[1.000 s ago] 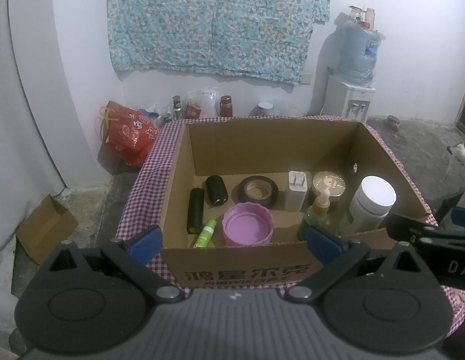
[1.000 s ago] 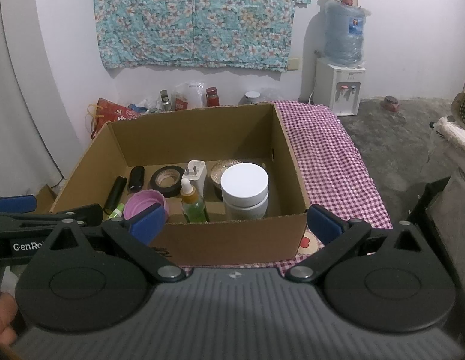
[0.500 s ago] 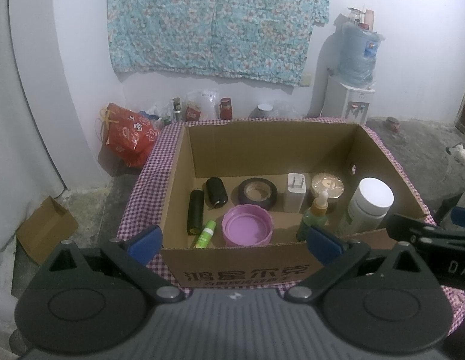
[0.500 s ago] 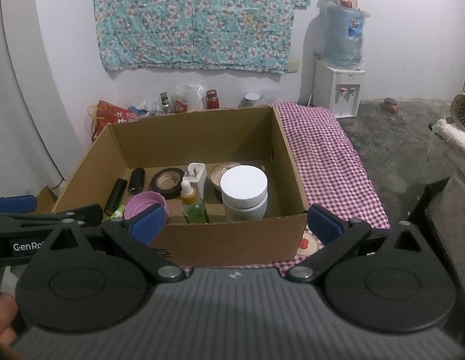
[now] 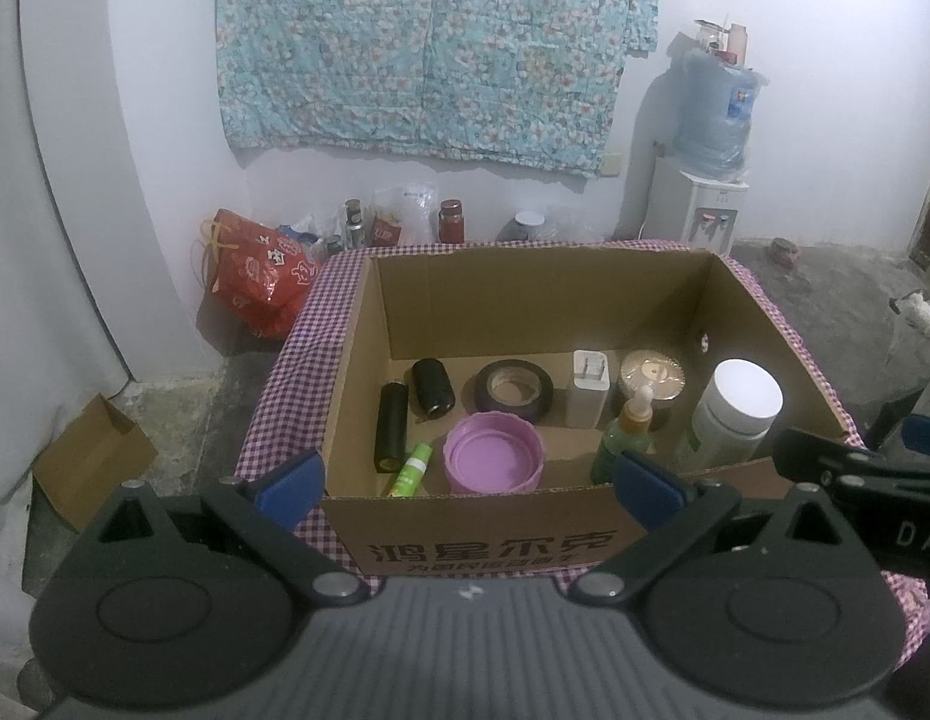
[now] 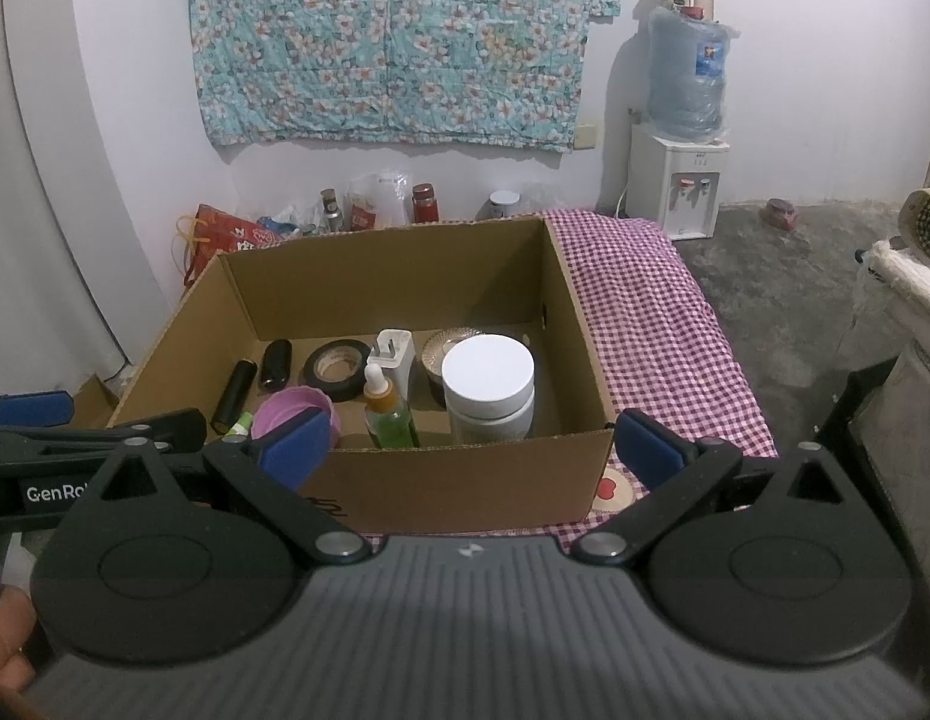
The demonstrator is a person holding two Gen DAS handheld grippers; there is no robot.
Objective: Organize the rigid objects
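An open cardboard box (image 5: 525, 294) (image 6: 465, 480) stands on a checked cloth. Inside lie a purple lid (image 5: 494, 461) (image 6: 285, 408), a black tape roll (image 5: 513, 389) (image 6: 336, 367), two black cylinders (image 5: 432, 387), a green tube (image 5: 411, 468), a white charger (image 5: 590, 387) (image 6: 393, 354), a green dropper bottle (image 5: 624, 441) (image 6: 388, 408), a round woven-pattern tin (image 5: 652, 373) and a white jar (image 5: 735, 414) (image 6: 488, 387). My left gripper (image 5: 468, 483) is open and empty in front of the box. My right gripper (image 6: 468, 450) is open and empty, also before the box's near wall.
A checked cloth (image 6: 657, 324) covers the surface right of the box. A water dispenser (image 6: 681, 138), a red bag (image 5: 255, 270) and jars stand by the back wall. A small cardboard box (image 5: 87, 462) sits on the floor at left.
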